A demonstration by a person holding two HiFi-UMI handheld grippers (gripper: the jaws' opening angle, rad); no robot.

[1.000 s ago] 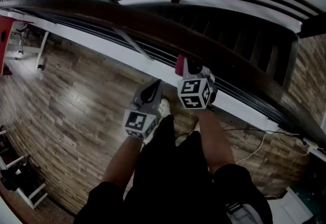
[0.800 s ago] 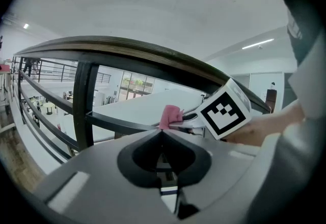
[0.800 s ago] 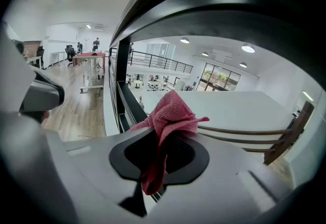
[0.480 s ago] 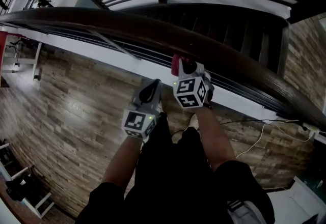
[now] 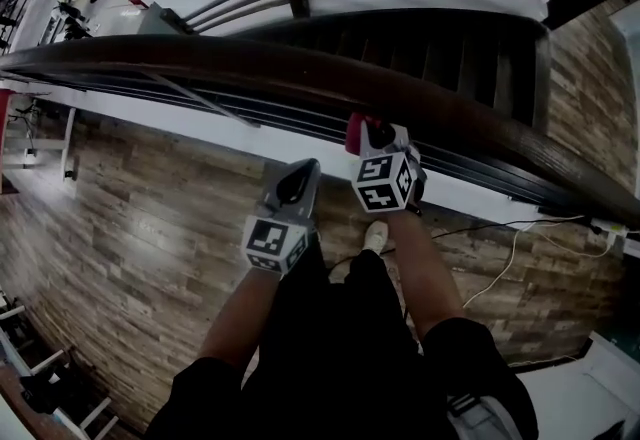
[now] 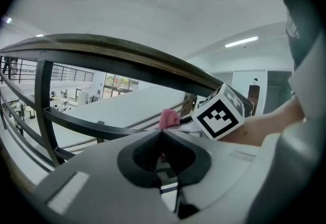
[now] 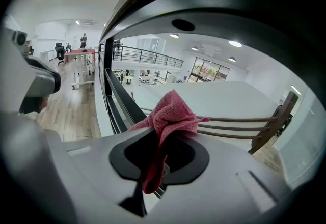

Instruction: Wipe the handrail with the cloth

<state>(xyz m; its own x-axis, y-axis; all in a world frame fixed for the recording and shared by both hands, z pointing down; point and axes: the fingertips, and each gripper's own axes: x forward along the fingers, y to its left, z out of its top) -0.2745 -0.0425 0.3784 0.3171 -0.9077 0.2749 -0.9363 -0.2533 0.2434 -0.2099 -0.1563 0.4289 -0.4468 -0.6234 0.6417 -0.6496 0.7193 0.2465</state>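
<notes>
The right hand-held gripper (image 7: 160, 136) is clenched on a pink cloth (image 7: 170, 111). The fabric bunches above the jaws and a loose tail hangs down through the gap between them. In the head view the cloth sits at the near lower edge of the dark wooden handrail (image 5: 300, 63), roughly midway along its visible run. The right gripper view shows the rail passing overhead. Whether the cloth is pressed against the wood cannot be confirmed. The left hand-held gripper (image 6: 162, 139) has its jaws together with nothing between them, and it is held low, on the person's side of the rail. Judgement: the cloth is light, soft terry that will fold and drag rather than slide. The present hold is near its middle, which suits wiping because it leaves a padded wad forward of the jaws. The rail appears rigid and smooth.
</notes>
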